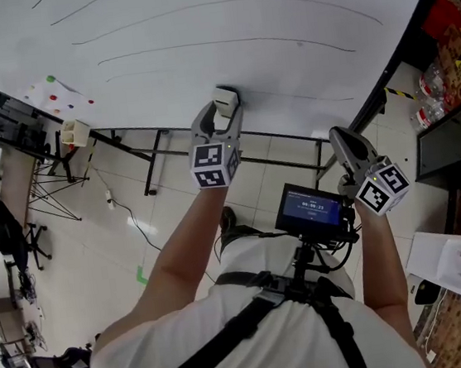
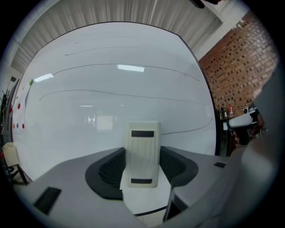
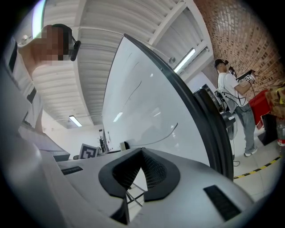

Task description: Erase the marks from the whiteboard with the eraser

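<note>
A large whiteboard (image 1: 194, 25) fills the top of the head view, crossed by several long thin curved pen lines (image 1: 280, 41). My left gripper (image 1: 222, 105) is shut on a cream-white eraser (image 1: 224, 100), held at the board's lower edge. In the left gripper view the eraser (image 2: 142, 153) stands upright between the dark pads, facing the whiteboard (image 2: 116, 98) with its lines (image 2: 120, 94). My right gripper (image 1: 340, 136) hangs lower right of the board, shut with nothing in it; its view shows the jaws meeting (image 3: 139, 165) and the whiteboard (image 3: 147, 107) edge-on.
The board's black frame (image 1: 401, 41) runs down the right side, its metal stand (image 1: 155, 151) below on the tiled floor. Coloured magnets (image 1: 51, 79) sit at the board's left corner. A brick wall (image 2: 240, 67) stands at the right. Another person (image 3: 234, 102) is by the wall.
</note>
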Tool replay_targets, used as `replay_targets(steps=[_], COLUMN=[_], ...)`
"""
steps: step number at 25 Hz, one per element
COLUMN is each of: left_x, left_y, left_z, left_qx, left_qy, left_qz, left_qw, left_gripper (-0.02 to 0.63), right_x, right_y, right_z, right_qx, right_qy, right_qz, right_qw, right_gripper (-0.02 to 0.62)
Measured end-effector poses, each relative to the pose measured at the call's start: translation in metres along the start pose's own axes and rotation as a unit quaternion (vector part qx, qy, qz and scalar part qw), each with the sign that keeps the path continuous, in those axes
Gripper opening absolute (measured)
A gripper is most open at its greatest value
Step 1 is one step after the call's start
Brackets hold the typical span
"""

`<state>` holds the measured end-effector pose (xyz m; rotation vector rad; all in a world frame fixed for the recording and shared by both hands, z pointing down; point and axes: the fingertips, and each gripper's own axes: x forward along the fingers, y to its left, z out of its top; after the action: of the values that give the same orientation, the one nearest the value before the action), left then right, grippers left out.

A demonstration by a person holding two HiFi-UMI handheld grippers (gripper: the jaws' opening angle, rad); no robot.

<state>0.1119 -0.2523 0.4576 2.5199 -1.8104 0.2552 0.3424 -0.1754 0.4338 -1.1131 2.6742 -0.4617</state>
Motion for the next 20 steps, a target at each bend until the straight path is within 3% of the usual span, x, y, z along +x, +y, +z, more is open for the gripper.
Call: replay_targets(steps=[3,8,10,13,20], left_x=[-0.008,-0.022,-0.026,-0.024,-0.002], left_y=[0.019,0.078,0.090,0.068,-0.026], left_z=[0.003,-0.002,0.002,0.010,0.017], left_qx=[0.002,-0.056,-0.064,-0.062,-0.002], left_qy=[0.002,0.012,0.010,-0.002,-0.019], left_qz=[0.029,0.126,0.139,0.113,0.003], left_qw=[0.9996,0.9903,0.9882,0.9916,0.9998], left_gripper=[0.272,0.270,0.268,0.269,0.270], right_x=[-0.002,-0.002,0.004,0.006,0.007], right_y=[0.000,0.000,0.005,0.008,0.008], right_z=[0.009,0.012,0.014,0.014,0.011], right_qx=[-0.003,-0.003,-0.004,-0.004,-0.003], right_qy=[-0.003,-0.008,-0.008,-0.007,-0.011], right_qz=[0.004,0.004,0.001,0.000,0.005], right_qw=[1.000,1.000,1.000,1.000,1.000], right_gripper=[0.020,0.020,0.020,0.020,0.020])
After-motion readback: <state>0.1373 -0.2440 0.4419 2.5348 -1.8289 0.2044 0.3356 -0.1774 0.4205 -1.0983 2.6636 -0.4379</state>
